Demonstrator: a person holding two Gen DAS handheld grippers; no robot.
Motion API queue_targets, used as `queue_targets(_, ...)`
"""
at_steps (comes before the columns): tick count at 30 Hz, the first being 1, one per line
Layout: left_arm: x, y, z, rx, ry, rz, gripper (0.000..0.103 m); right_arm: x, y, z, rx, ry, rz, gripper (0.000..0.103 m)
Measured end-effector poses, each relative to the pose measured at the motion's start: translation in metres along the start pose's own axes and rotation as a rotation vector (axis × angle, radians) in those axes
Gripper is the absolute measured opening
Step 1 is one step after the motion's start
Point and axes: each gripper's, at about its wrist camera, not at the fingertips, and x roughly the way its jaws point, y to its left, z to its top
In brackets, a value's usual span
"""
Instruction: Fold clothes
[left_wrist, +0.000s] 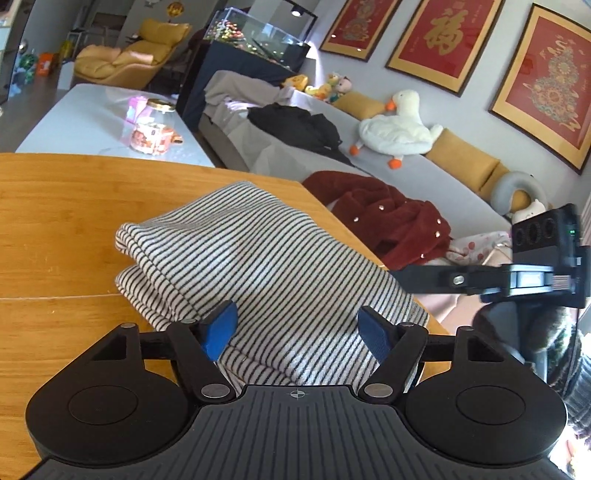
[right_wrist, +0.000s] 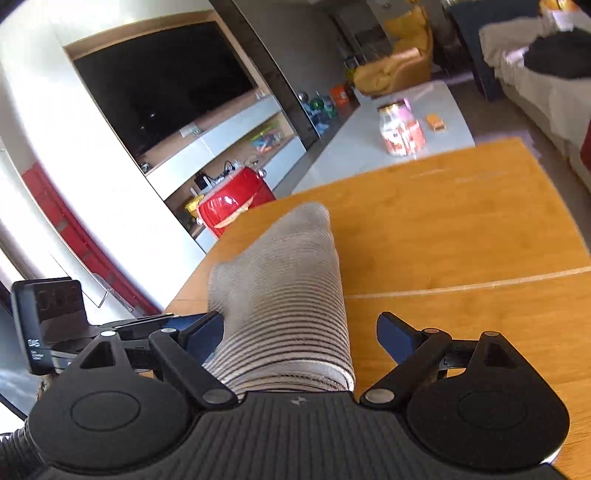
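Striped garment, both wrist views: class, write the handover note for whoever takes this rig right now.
Left gripper: open, fingers either side of the striped garment, not clamped.
Right gripper: open, same cloth running between its fingers.
Garment: on the wooden table, already doubled into layers, near the table's edge.
Done: at least one fold.
Left: probably a final fold or tidying. More clothes lie on the sofa.
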Motion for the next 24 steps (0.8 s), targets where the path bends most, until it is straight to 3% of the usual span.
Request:
queue_targets(2, -0.002, 0.004, -0.001, -0.009, 0.005, -0.005, 0.077, 0.015, -0.003, -0.005, 0.068, 0.044, 0.057, 0.071)
queue_targets(4, -0.004, 0.008, -0.002, -0.022, 0.012, 0.004, 0.077, 0.007, 0.014, -0.003, 0.026, 0.017, 0.091, 0.06)
queue_targets(7, -0.008, 0.014, -0.003, -0.051, 0.02, 0.022, 0.085, -0.009, 0.04, 0.001, -0.056, -0.02, 0.122, 0.054)
queue_targets(11, -0.003, 0.024, -0.01, -0.097, 0.071, 0.05, 0.091, -0.009, 0.037, -0.008, -0.124, 0.027, -0.014, 0.053)
queue_targets(14, 0.007, 0.03, -0.019, -0.155, 0.082, 0.009, 0.089, -0.011, 0.03, -0.015, -0.142, 0.027, -0.077, 0.055)
queue_targets(17, 0.007, 0.02, -0.012, -0.108, 0.074, 0.025, 0.089, -0.015, 0.025, -0.021, -0.162, 0.022, -0.134, 0.056)
queue_targets(22, -0.027, 0.004, 0.01, -0.005, -0.057, 0.143, 0.087, -0.016, 0.035, -0.029, -0.248, 0.002, -0.194, 0.059)
queue_targets(24, -0.045, -0.003, 0.019, 0.0, -0.118, 0.125, 0.087, -0.017, 0.037, -0.031, -0.26, -0.006, -0.2, 0.061)
